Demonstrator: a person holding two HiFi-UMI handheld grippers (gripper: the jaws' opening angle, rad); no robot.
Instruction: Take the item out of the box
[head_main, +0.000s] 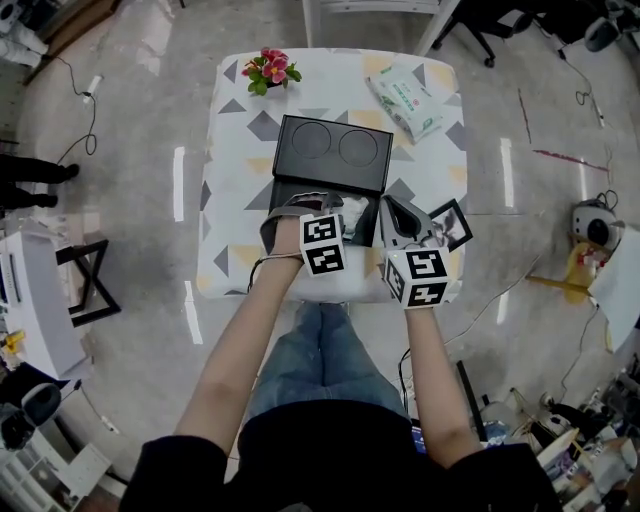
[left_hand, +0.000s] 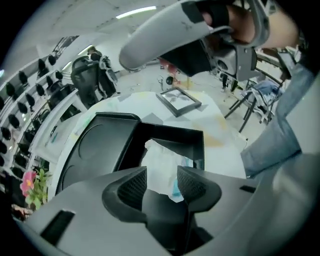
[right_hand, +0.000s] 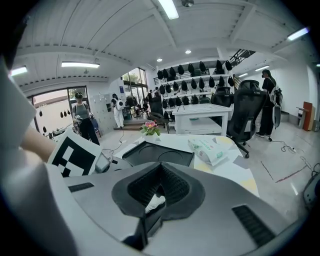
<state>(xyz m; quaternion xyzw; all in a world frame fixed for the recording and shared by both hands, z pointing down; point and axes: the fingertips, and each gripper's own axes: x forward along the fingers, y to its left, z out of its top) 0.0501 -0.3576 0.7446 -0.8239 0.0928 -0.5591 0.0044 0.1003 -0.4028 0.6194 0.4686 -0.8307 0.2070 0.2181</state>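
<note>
**Wrapped item is lying in the box while the left jaws are being held over it**

The white crinkled wrapped item (left_hand: 161, 156) is lying inside the open black rectangular box (left_hand: 192, 141). The box is standing on the patterned-cloth counter (head_main: 232, 205), with its flat black lid (head_main: 333, 150) lying just behind it.

The left gripper (left_hand: 161, 176) is being held just above the item. Its jaws are narrowly apart with nothing clamped, and the wrapping is being framed in the gap. The right gripper (right_hand: 160, 170) is being held at the box's right side with its jaws pressed together at the tips. A sliver of white is showing beneath them; whether it is being pinched cannot be told.

The lift is judged as not yet begun. Several failures are being risked:

- Only loose wrapping may be caught, so it tears or slips.
- The narrow gap may press the item deeper instead of straddling it.
- The light box may be dragged along if it is not being steadied.
</note>
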